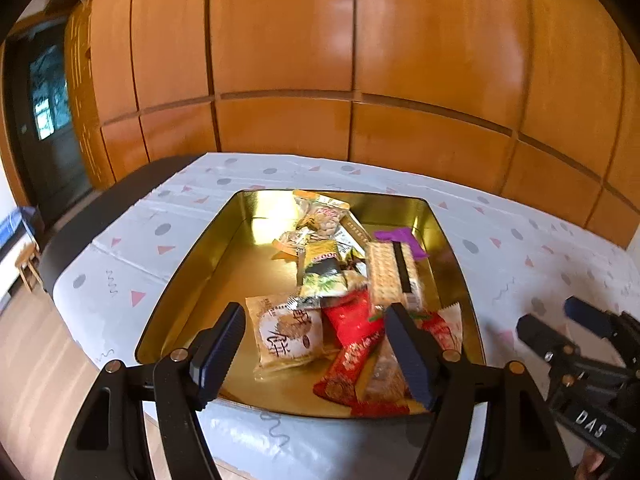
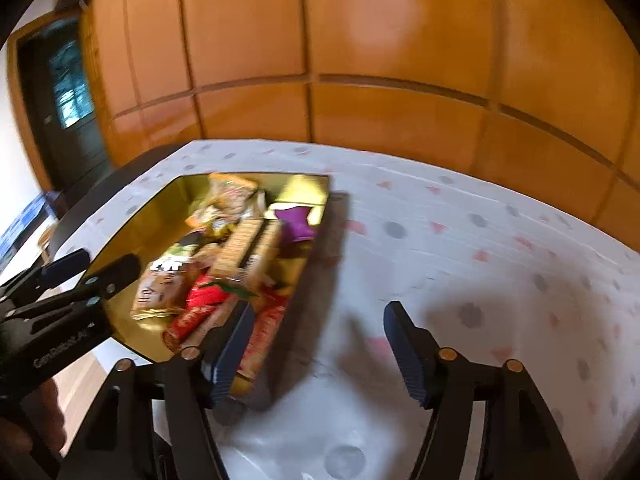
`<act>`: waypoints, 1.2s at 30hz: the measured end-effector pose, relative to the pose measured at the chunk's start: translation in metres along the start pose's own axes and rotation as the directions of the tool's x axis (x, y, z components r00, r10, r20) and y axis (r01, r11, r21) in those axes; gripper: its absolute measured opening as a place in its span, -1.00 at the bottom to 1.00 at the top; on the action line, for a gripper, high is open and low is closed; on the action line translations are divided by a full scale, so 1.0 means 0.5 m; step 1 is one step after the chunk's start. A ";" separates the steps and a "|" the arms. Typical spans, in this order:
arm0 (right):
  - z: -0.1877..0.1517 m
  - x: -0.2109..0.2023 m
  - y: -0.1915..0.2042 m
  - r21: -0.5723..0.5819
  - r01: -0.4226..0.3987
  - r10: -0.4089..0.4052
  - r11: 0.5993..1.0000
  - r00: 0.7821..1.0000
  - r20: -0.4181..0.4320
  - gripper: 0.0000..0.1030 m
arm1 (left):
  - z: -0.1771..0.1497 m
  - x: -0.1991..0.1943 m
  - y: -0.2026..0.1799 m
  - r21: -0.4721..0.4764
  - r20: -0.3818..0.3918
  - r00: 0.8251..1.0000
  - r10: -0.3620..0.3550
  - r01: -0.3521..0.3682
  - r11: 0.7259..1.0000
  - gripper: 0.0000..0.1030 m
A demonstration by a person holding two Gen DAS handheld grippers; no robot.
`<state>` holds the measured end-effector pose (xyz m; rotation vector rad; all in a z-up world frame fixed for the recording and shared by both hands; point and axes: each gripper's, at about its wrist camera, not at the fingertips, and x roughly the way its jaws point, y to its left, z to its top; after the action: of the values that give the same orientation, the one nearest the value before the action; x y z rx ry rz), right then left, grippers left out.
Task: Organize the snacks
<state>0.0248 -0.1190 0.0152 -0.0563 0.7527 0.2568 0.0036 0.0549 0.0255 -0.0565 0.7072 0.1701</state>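
— Wood panels [image 1: 280, 40] fill the wall behind, and a table under a white cloth [image 1: 120, 280] with grey dots and pink triangles sits in front of me. What have I got nearest?

— My left tongs [image 1: 316, 352], spread wide and holding nothing, hanging over the near edge of the gold tin [image 1: 192, 264]. Between the fingers lie a pale biscuit packet [image 1: 286, 330] at eleven o'clock and a red packet [image 1: 352, 344] at one o'clock.

— And my right tongs [image 2: 320, 348]?

— Also wide and empty, over bare cloth just beside the tin's right wall. Their left finger [image 2: 234, 350] overlaps the tin's near corner in the right wrist view; touching or not, I cannot tell, it is blurred.

— Farther in?

— A green and yellow packet [image 1: 324, 272] at twelve o'clock, a long cracker packet [image 1: 390, 272] to its right, a purple wrapper [image 1: 400, 240] beyond that, and clear nut packets [image 1: 320, 216] at the far wall. All the snacks are inside the tin.
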 end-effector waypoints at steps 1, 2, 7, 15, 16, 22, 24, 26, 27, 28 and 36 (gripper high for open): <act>-0.005 -0.005 -0.009 0.016 0.019 -0.019 1.000 1.000 0.009 0.48 | -0.004 -0.005 -0.006 0.011 0.004 1.000 0.007 -0.007 1.000 0.42; -0.009 -0.012 -0.017 0.026 0.032 -0.033 0.999 0.999 0.013 0.50 | -0.008 -0.009 -0.013 0.028 0.008 1.000 0.018 -0.018 0.999 0.42; -0.016 -0.015 -0.037 0.059 0.075 -0.075 0.995 0.997 0.004 0.50 | -0.019 -0.028 -0.037 0.049 0.032 0.998 -0.045 0.044 0.998 0.42; -0.033 -0.025 -0.050 0.079 0.110 -0.111 0.991 0.994 0.009 0.56 | -0.022 -0.020 -0.032 0.011 -0.002 0.998 -0.062 0.062 0.998 0.42; -0.035 -0.025 -0.049 0.077 0.112 -0.113 0.991 0.994 0.011 0.56 | -0.023 -0.021 -0.032 0.013 0.002 0.998 -0.057 0.057 0.998 0.42; -0.036 -0.030 -0.042 0.068 0.116 -0.119 0.991 0.993 0.029 0.56 | -0.020 -0.027 -0.033 0.035 0.021 0.999 -0.047 0.046 0.998 0.42; -0.036 -0.030 -0.039 0.064 0.117 -0.119 0.991 0.992 0.030 0.56 | -0.020 -0.029 -0.032 0.036 0.025 0.999 -0.048 0.047 0.998 0.42; -0.037 -0.030 -0.039 0.064 0.117 -0.119 0.991 0.992 0.030 0.56 | -0.020 -0.028 -0.029 0.031 0.027 0.999 -0.046 0.045 0.998 0.42; -0.037 -0.031 -0.039 0.064 0.116 -0.119 0.991 0.992 0.031 0.56 | -0.019 -0.028 -0.028 0.029 0.024 0.999 -0.049 0.049 0.998 0.42; -0.038 -0.032 -0.038 0.063 0.116 -0.119 0.991 0.992 0.034 0.56 | -0.019 -0.027 -0.027 0.027 0.022 0.999 -0.048 0.047 0.999 0.42; -0.040 -0.038 -0.032 0.047 0.118 -0.120 0.992 0.991 0.052 0.56 | -0.019 -0.029 -0.028 0.036 0.023 0.999 -0.044 0.043 0.998 0.42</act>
<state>0.0021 -0.1415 0.0127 -0.0520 0.6975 0.1276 -0.0108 0.0381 0.0276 -0.0357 0.6844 0.1166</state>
